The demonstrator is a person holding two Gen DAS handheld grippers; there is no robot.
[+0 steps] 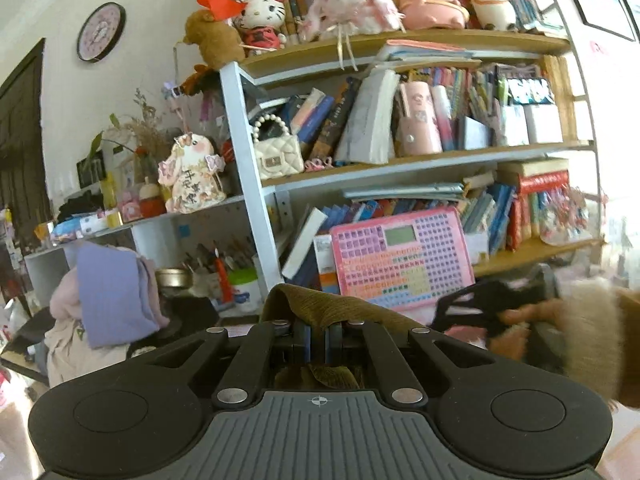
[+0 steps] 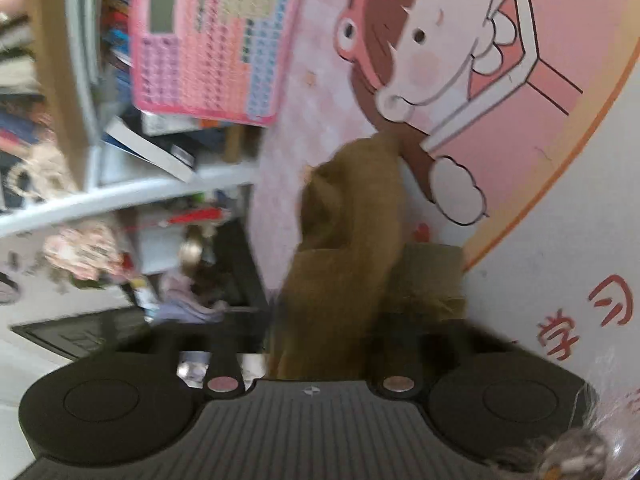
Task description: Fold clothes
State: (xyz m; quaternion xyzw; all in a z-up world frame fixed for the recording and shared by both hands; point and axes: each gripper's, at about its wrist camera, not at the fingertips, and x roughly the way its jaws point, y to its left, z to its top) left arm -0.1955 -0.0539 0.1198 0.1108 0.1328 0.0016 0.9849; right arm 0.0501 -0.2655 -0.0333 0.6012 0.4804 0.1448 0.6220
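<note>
The left hand-held gripper is pinching an olive corduroy garment tight in front of the bookshelf. The right hand-held gripper is buried in the same cloth over the pink cartoon bench, too blurry to call.

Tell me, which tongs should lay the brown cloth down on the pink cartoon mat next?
Probably the right tongs. Their view looks onto the pink cartoon mat, where the brown cloth hangs. The left tongs, clamped on the cloth's edge, point toward the bookshelf instead.
</note>
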